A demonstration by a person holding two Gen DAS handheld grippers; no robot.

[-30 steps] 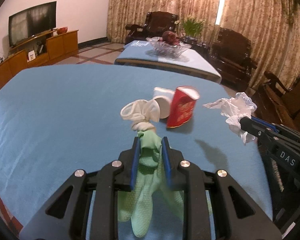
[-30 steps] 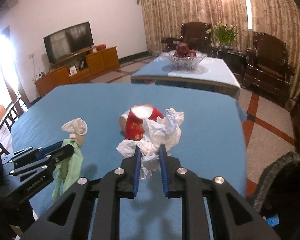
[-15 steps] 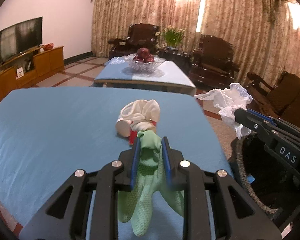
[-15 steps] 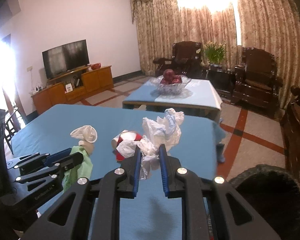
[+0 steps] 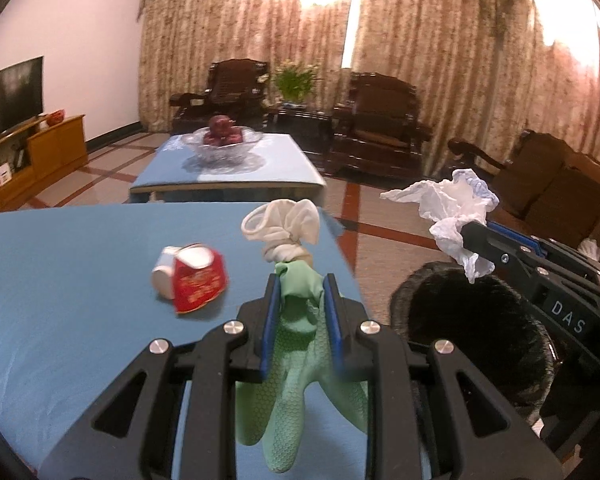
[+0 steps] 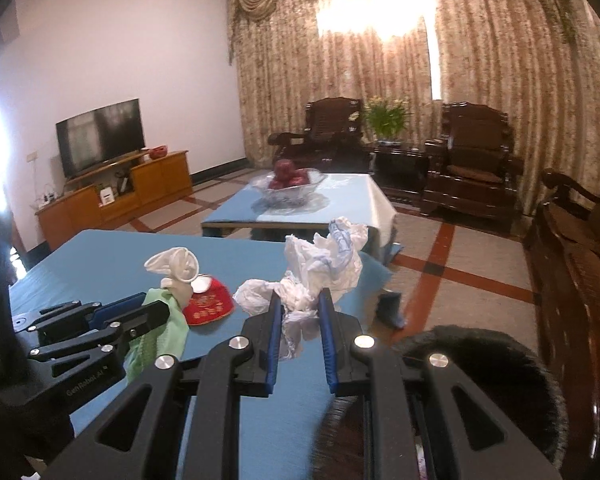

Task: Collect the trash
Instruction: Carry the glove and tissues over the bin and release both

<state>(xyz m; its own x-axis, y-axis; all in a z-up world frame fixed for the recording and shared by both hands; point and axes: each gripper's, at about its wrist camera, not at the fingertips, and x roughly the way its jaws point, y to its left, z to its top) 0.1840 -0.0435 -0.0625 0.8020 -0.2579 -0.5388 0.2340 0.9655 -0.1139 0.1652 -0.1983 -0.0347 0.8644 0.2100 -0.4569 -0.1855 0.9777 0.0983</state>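
Note:
My left gripper (image 5: 299, 284) is shut on a green rubber glove (image 5: 300, 360) with a white cuff, held above the near right corner of the blue table (image 5: 60, 300). It also shows in the right wrist view (image 6: 156, 312). My right gripper (image 6: 299, 300) is shut on crumpled white paper (image 6: 320, 264), also seen in the left wrist view (image 5: 456, 208), above a dark round bin (image 5: 472, 336) beside the table; the bin (image 6: 488, 364) sits low right in the right wrist view. A crushed red paper cup (image 5: 198, 280) lies on the table.
A second blue table with a glass fruit bowl (image 5: 222, 144) stands behind. Dark wooden armchairs (image 5: 380, 120) line the curtained wall. A TV and wooden cabinet (image 6: 116, 192) stand at the left. Tiled floor lies to the right of the table.
Both grippers have moved right and back from over the table toward the bin with their loads. The red cup has shifted left in both views.

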